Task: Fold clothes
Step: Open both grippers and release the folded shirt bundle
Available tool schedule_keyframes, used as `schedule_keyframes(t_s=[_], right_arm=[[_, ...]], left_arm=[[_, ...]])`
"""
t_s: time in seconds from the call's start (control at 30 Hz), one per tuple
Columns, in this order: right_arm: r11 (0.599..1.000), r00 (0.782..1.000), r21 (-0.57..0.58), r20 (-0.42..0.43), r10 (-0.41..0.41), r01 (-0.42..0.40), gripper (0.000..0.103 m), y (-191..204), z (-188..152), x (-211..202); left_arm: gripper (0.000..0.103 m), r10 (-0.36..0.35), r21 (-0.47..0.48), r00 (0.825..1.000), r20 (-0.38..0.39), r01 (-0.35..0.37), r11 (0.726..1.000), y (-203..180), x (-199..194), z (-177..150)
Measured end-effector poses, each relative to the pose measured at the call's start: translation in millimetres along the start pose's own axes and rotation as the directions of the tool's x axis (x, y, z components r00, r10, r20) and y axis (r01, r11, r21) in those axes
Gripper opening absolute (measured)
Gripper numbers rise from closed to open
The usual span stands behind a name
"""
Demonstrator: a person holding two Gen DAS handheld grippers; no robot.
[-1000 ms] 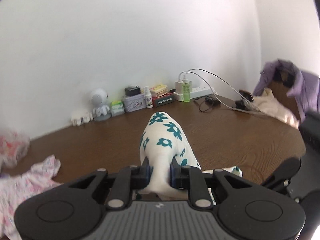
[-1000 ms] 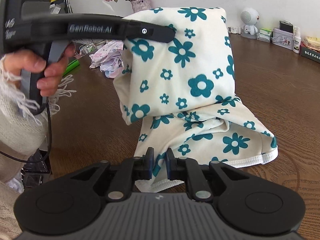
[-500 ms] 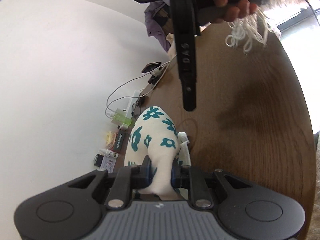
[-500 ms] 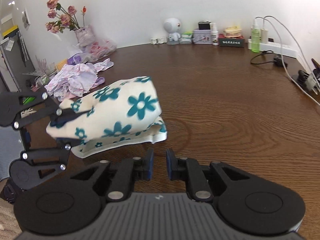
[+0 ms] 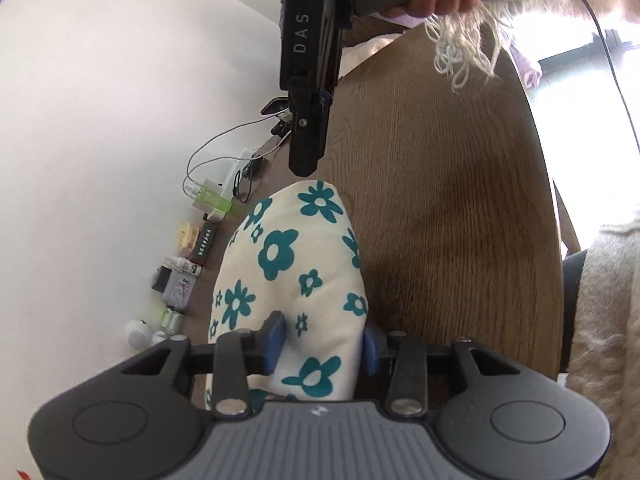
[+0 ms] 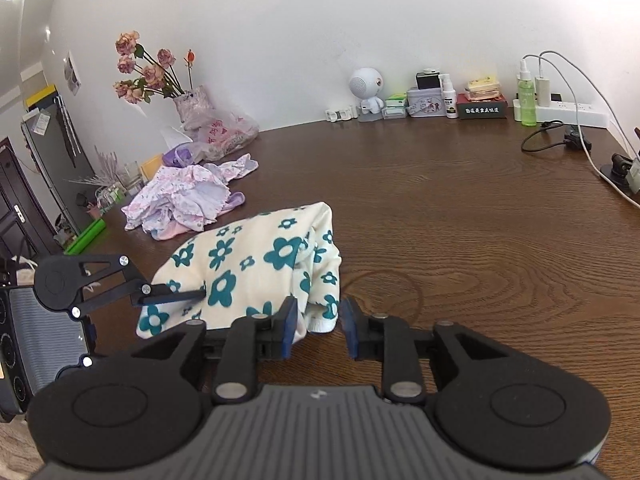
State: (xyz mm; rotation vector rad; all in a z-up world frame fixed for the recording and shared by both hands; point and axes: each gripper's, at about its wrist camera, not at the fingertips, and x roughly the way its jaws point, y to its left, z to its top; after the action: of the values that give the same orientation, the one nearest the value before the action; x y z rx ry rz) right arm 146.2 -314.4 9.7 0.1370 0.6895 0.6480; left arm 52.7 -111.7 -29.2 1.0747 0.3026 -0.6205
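A cream garment with teal flowers (image 6: 256, 272) lies folded on the brown table (image 6: 460, 208). My left gripper (image 5: 322, 346) has opened; the garment (image 5: 296, 272) bulges between its blue pads, which stand apart. It also shows in the right wrist view (image 6: 172, 296), at the garment's left side. My right gripper (image 6: 316, 326) is open, its blue pads on either side of the garment's near right corner. In the left wrist view the right gripper (image 5: 306, 160) hangs just past the garment's far end.
A heap of pink and lilac clothes (image 6: 188, 200) lies at the left. A vase of dried roses (image 6: 192, 104), a plastic bag, a small white robot figure (image 6: 366, 90), tins, bottles and a power strip (image 6: 568, 110) with cables line the wall.
The left gripper opened its hold on the garment, which settled lower onto the table. The right gripper, shut half a second ago, opened and moved in to the garment's near corner.
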Motion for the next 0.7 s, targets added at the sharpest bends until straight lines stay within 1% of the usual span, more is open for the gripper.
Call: schedule_keyframes(t_s=[0.07, 0.1, 0.13, 0.17, 0.2, 0.23, 0.27, 0.3, 0.33, 0.4, 0.43, 0.47, 0.53, 0.57, 0.6, 0.63, 0.67, 0.7], right_arm=[[1.000, 1.000, 0.002, -0.002, 0.005, -0.004, 0.033, 3.0, 4.5, 5.2], [1.000, 1.000, 0.004, -0.004, 0.010, -0.010, 0.033, 4.1, 6.9, 8.2], [1.000, 1.000, 0.007, -0.006, 0.016, -0.016, 0.034, 5.3, 9.3, 11.3], [1.000, 1.000, 0.009, -0.007, 0.022, -0.022, 0.037, 6.4, 11.8, 14.1], [1.000, 1.000, 0.012, -0.005, 0.029, -0.029, 0.040, 7.4, 15.2, 16.3], [0.999, 0.999, 0.015, -0.003, 0.035, -0.035, 0.041, 8.4, 18.5, 18.3], [0.999, 0.999, 0.013, 0.000, 0.040, -0.040, 0.041, 9.8, 21.4, 20.1], [0.999, 0.999, 0.009, -0.001, 0.042, -0.042, 0.041, 11.2, 25.0, 23.4], [0.999, 0.999, 0.005, -0.002, 0.044, -0.044, 0.041, 12.5, 28.4, 26.7], [0.999, 0.999, 0.012, -0.018, 0.045, -0.044, 0.041, 11.7, 31.9, 37.0], [0.999, 0.999, 0.019, -0.028, 0.046, -0.046, 0.041, 10.7, 33.7, 43.2], [0.999, 0.998, 0.025, -0.038, 0.049, -0.048, 0.041, 10.0, 34.0, 48.4], [0.998, 0.997, 0.034, -0.055, 0.054, -0.052, 0.047, 7.8, 33.8, 58.8], [0.997, 0.997, 0.042, -0.054, 0.060, -0.058, 0.054, 6.5, 33.5, 61.6], [0.997, 0.996, 0.049, -0.054, 0.066, -0.063, 0.059, 5.1, 33.2, 64.4], [0.996, 0.996, 0.057, -0.056, 0.068, -0.065, 0.061, 3.2, 33.2, 67.0], [0.996, 0.996, 0.064, -0.058, 0.070, -0.066, 0.065, 1.3, 33.1, 69.6], [0.995, 0.996, 0.072, -0.060, 0.072, -0.068, 0.066, -0.7, 33.1, 72.2]], left_arm=[[0.049, -0.045, -0.095, 0.999, 0.010, 0.046, 0.994, 11.5, -6.9, -1.4], [0.053, -0.067, -0.142, 0.998, 0.017, 0.069, 0.987, 17.3, -10.3, -2.1], [0.054, -0.095, -0.201, 0.995, 0.030, 0.099, 0.975, 25.9, -14.2, -2.7], [0.055, -0.126, -0.271, 0.991, 0.048, 0.134, 0.953, 37.0, -18.5, -3.3], [0.057, -0.150, -0.340, 0.986, 0.068, 0.164, 0.926, 47.5, -22.8, -4.5], [0.059, -0.164, -0.410, 0.983, 0.088, 0.186, 0.893, 57.2, -27.2, -7.2], [0.063, -0.172, -0.478, 0.979, 0.107, 0.203, 0.855, 66.8, -31.7, -10.8], [0.068, -0.168, -0.547, 0.979, 0.112, 0.202, 0.812, 76.2, -32.5, -15.0], [0.070, -0.155, -0.617, 0.982, 0.103, 0.186, 0.765, 85.4, -30.2, -19.8], [0.071, -0.131, -0.742, 0.988, 0.083, 0.149, 0.653, 103.9, -25.8, -29.3], [0.071, -0.124, -0.799, 0.990, 0.065, 0.126, 0.588, 112.3, -22.7, -36.7], [0.071, -0.122, -0.851, 0.992, 0.040, 0.098, 0.516, 120.0, -18.9, -46.4], [0.071, -0.150, -0.926, 0.989, 0.007, 0.063, 0.371, 131.1, -7.9, -67.3], [0.071, -0.173, -0.951, 0.985, 0.011, 0.064, 0.304, 134.5, -2.9, -76.8], [0.071, -0.198, -0.968, 0.980, 0.030, 0.078, 0.240, 136.6, 1.2, -85.3], [0.069, -0.221, -0.980, 0.974, 0.050, 0.091, 0.176, 138.7, 5.3, -93.7], [0.069, -0.237, -0.986, 0.969, 0.063, 0.097, 0.133, 139.5, 9.9, -99.3], [0.064, -0.248, -0.989, 0.966, 0.068, 0.098, 0.108, 139.4, 15.1, -102.6]])
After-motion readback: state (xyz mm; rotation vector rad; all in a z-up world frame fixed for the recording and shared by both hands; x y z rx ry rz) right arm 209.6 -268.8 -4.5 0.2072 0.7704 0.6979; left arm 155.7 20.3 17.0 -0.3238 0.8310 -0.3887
